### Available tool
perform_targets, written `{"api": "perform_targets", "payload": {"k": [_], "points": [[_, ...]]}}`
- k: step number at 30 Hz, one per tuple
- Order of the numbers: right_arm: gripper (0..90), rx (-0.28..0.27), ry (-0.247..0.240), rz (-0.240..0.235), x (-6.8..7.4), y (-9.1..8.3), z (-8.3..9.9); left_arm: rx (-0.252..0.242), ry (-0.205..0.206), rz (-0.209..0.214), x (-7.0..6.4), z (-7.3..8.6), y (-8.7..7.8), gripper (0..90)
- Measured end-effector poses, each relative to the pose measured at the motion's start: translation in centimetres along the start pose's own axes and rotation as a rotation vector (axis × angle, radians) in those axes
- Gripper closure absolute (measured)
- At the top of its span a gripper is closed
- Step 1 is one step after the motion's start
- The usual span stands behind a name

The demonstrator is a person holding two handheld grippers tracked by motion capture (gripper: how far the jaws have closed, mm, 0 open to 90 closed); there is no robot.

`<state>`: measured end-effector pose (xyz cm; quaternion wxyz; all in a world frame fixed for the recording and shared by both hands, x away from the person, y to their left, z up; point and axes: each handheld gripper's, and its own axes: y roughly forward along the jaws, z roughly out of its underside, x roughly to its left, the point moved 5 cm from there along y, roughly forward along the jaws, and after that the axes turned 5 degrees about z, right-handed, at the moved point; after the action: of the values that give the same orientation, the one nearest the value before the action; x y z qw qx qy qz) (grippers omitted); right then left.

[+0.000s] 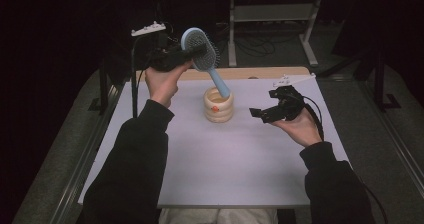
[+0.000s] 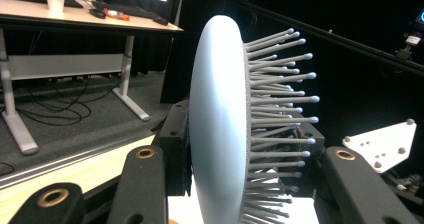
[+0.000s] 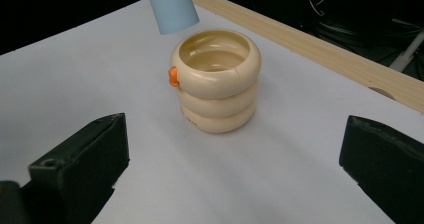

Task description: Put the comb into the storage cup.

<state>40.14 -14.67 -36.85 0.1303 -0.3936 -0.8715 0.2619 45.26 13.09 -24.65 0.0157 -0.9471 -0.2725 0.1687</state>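
White table (image 1: pixel 225 159); L fingers (image 2: pixel 145 184) (clamping hairbrush (image 2: pixel 220 124)).

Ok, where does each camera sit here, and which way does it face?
High view: above the person's side, looking forward and down on the table; both forearms, left gripper, right gripper.
Left gripper view: on that gripper, facing the brush between its jaws.
Right gripper view: on that gripper, facing the cup.
Shared: brush and cup, high and right gripper views.
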Motion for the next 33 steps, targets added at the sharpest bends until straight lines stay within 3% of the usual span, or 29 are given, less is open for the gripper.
{"api": "perform_targets", "payload": {"k": [16,22,33], "points": [[0.0,-0.038,0.018,0.013,-0.8,-1.2,2.2,0.002,0.006,-0.052,2.0,-0.6,0.0,55.5],[0.0,-0.048,0.032,0.017,-1.1,-1.9,3.4,-0.004,0.016,-0.036,2.3,-0.5,0.3,55.3],[0.0,-0.094,0.086,0.039,-1.9,-3.7,6.5,0.013,0.045,-0.054,2.7,0.2,1.1,55.3]]}}
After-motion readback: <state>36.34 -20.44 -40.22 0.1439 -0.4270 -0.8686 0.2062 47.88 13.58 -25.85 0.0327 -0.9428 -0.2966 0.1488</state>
